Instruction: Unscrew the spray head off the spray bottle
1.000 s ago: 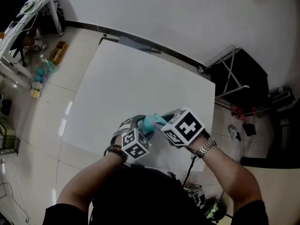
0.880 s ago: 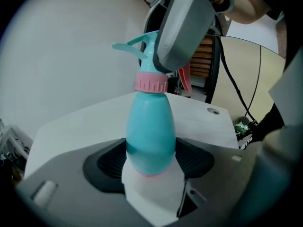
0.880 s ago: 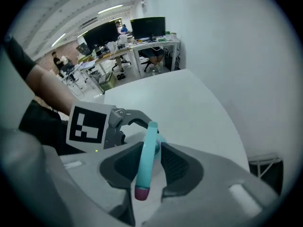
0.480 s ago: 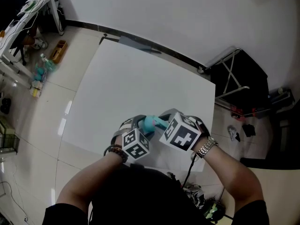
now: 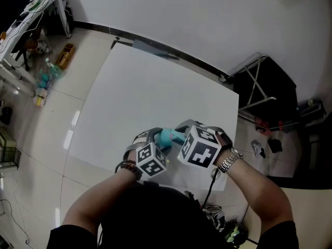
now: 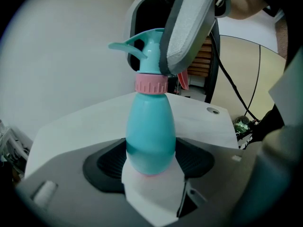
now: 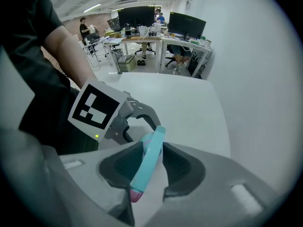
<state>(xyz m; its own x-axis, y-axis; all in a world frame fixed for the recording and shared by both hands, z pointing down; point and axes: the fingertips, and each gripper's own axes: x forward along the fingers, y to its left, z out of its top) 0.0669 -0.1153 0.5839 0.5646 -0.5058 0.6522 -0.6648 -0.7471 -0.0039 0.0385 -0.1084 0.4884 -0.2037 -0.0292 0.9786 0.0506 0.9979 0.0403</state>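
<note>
The left gripper (image 5: 148,139) is shut tight on the fat part of the spray bottle (image 5: 167,136). It holds the bottle over the near edge of the white table (image 5: 150,82). It has not moved in the last second.

The right gripper (image 5: 180,133) has moved. Its marker cube (image 5: 199,149) has rolled a little, and now its jaws are opening around the spray head (image 6: 142,51). The head is between them, but the pads look like they are letting go. I think one twist is done, and the gripper is loosening so it can turn back and grab again. The pink ring (image 6: 151,84) sits on the bottle's neck, so the head is not off yet.

The head view shows both grippers close together, but the cubes hide the jaws. The left gripper view shows the bottle standing up between its pads, with the right gripper's jaw beside the head. Only the right gripper view shows the gap next to the head. It also shows desks (image 7: 142,39) and screens (image 7: 137,15) far off.
</note>
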